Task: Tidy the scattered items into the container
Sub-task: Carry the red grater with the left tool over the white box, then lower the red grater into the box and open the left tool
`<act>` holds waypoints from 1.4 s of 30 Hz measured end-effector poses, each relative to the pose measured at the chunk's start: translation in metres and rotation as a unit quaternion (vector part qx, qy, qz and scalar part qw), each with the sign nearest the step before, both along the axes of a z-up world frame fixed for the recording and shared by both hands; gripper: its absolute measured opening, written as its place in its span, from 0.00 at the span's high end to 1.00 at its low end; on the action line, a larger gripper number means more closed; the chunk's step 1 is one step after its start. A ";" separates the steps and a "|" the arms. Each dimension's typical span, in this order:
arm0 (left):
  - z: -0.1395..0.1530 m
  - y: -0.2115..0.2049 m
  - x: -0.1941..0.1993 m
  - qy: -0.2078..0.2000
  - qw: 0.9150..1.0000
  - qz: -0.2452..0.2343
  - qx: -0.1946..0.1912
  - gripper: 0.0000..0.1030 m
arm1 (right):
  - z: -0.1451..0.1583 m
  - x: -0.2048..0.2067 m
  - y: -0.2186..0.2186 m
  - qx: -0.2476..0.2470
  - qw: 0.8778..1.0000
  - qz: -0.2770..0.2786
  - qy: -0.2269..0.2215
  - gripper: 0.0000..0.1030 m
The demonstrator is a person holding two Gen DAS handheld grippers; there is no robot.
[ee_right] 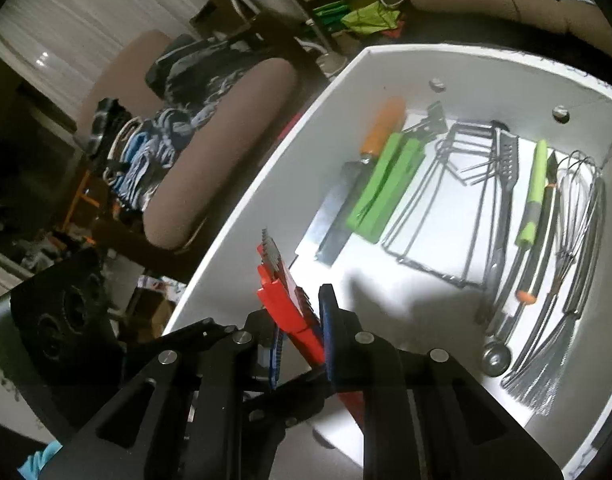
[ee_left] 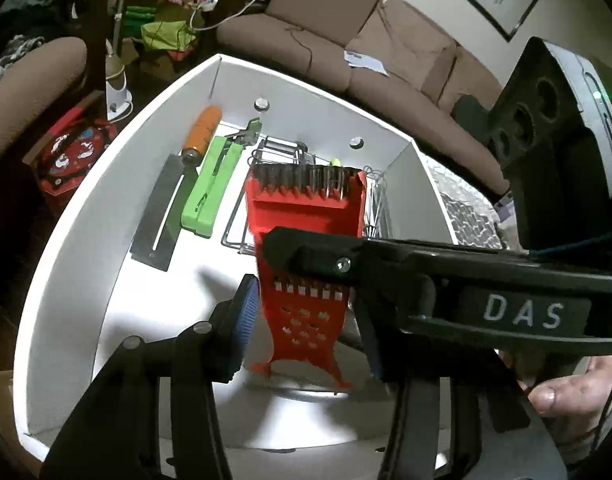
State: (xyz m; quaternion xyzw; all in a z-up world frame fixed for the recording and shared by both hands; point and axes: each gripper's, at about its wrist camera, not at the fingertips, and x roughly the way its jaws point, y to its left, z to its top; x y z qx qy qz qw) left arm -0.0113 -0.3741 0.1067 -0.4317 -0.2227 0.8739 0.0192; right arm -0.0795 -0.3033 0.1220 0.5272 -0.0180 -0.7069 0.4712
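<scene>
Left wrist view: the left gripper (ee_left: 301,322) and the right gripper (ee_left: 306,256) both clamp a red grater (ee_left: 306,216) at frame centre, over the white box (ee_left: 85,208).

Right wrist view: the right gripper (ee_right: 299,336) pinches the grater (ee_right: 283,300) edge-on at lower centre; a whisk (ee_right: 578,208) lies at right.

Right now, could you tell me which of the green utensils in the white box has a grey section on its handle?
The slim green-handled tool beside the whisk; the chunky green one is green throughout.
</scene>
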 end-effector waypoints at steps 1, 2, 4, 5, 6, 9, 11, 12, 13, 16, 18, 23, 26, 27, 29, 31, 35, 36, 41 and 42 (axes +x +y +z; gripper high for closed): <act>0.002 -0.001 0.002 0.000 1.000 -0.002 0.000 0.49 | 0.002 -0.001 -0.001 0.003 1.000 0.000 0.007 0.84; 0.005 -0.002 0.006 0.001 1.000 -0.004 0.000 0.46 | 0.004 -0.001 -0.002 0.008 1.000 0.003 0.017 0.85; 0.012 -0.008 0.016 0.000 1.000 -0.002 -0.004 0.42 | 0.007 0.000 -0.007 0.021 0.999 0.008 0.041 0.85; 0.015 -0.014 0.024 0.003 1.000 0.003 -0.004 0.41 | 0.009 0.001 -0.010 0.026 0.998 0.014 0.049 0.85; 0.019 -0.018 0.030 0.005 1.000 0.007 -0.003 0.41 | 0.009 0.002 -0.013 0.031 0.998 0.019 0.055 0.85; 0.031 -0.040 0.052 0.012 0.999 0.030 -0.003 0.41 | 0.013 0.011 -0.026 0.056 0.993 0.034 0.098 0.85; 0.038 -0.057 0.067 0.016 0.999 0.051 -0.004 0.40 | 0.015 0.022 -0.037 0.083 0.986 0.046 0.137 0.85; 0.041 -0.066 0.074 0.020 0.998 0.062 -0.001 0.40 | 0.014 0.027 -0.042 0.095 0.983 0.053 0.151 0.85; 0.044 -0.074 0.081 0.022 0.997 0.070 0.001 0.40 | 0.012 0.032 -0.048 0.105 0.980 0.059 0.158 0.85; 0.049 -0.095 0.100 0.026 0.995 0.092 0.003 0.38 | 0.009 0.048 -0.057 0.105 0.981 0.070 0.150 0.84; 0.048 -0.103 0.109 0.020 0.995 0.098 0.005 0.38 | 0.007 0.061 -0.059 0.099 0.982 0.077 0.139 0.80; 0.036 -0.104 0.118 0.003 0.996 0.092 0.018 0.38 | 0.001 0.081 -0.062 0.089 0.985 0.090 0.120 0.75; 0.030 -0.099 0.118 -0.004 0.996 0.084 0.028 0.38 | 0.000 0.090 -0.064 0.089 0.985 0.100 0.108 0.70; 0.030 -0.097 0.119 -0.005 0.996 0.081 0.030 0.38 | 0.000 0.094 -0.064 0.089 0.985 0.102 0.107 0.68; 0.030 -0.092 0.115 -0.008 0.997 0.071 0.034 0.37 | 0.000 0.101 -0.065 0.092 0.984 0.106 0.107 0.67; 0.029 -0.086 0.109 -0.013 0.997 0.066 0.035 0.37 | 0.000 0.103 -0.063 0.093 0.984 0.107 0.105 0.66; 0.026 -0.085 0.098 -0.022 0.995 0.063 0.076 0.37 | -0.001 0.104 -0.054 0.073 0.989 0.097 0.084 0.63; 0.025 -0.084 0.097 -0.025 0.994 0.063 0.083 0.37 | -0.002 0.106 -0.051 0.067 0.990 0.094 0.085 0.63; 0.017 -0.082 0.090 -0.032 0.987 0.066 0.142 0.39 | -0.003 0.118 -0.040 0.047 0.990 0.076 0.107 0.62; 0.015 -0.081 0.090 -0.037 0.985 0.067 0.153 0.39 | -0.003 0.122 -0.038 0.044 0.990 0.072 0.114 0.63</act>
